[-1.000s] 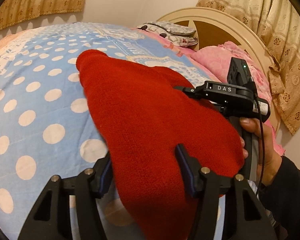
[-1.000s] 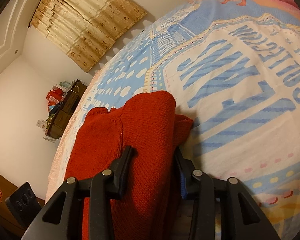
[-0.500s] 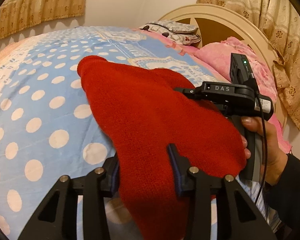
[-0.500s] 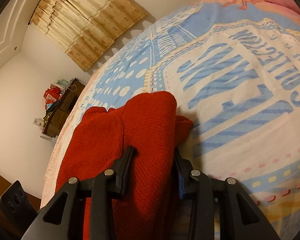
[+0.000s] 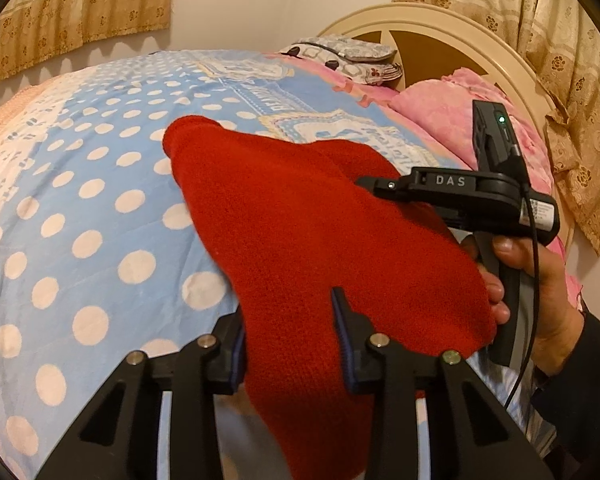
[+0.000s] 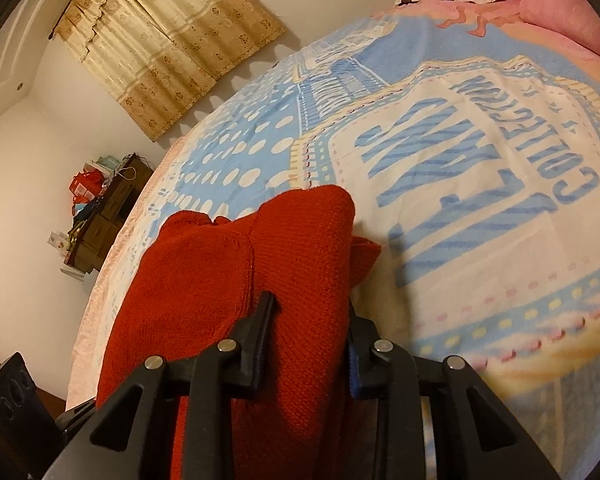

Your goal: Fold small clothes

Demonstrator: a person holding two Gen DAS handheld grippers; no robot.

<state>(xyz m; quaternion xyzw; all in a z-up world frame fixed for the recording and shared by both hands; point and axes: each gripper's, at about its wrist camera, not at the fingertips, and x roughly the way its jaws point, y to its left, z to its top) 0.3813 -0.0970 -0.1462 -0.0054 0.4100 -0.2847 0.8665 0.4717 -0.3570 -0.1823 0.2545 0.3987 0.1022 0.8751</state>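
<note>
We judge the fold as begun but unfinished. The red knitted garment (image 5: pixel 300 232) lies on the polka-dot bedspread (image 5: pixel 80 200), with one part already doubled over along its far edge, as the right wrist view shows (image 6: pixel 300 248). The near end hangs off the edge toward us and is not yet laid flat. At least one more fold and a final smoothing appear to remain.

The left gripper (image 5: pixel 290 340) has its jaws closing, with a thick band of the garment between the pads; the fabric fills the gap and the pads appear to press on it. The right gripper (image 6: pixel 308 340) is likewise closing on the doubled layer, which bunches between its pads. A hand (image 5: pixel 540 280) holds the right gripper's handle beside the garment's edge.
</note>
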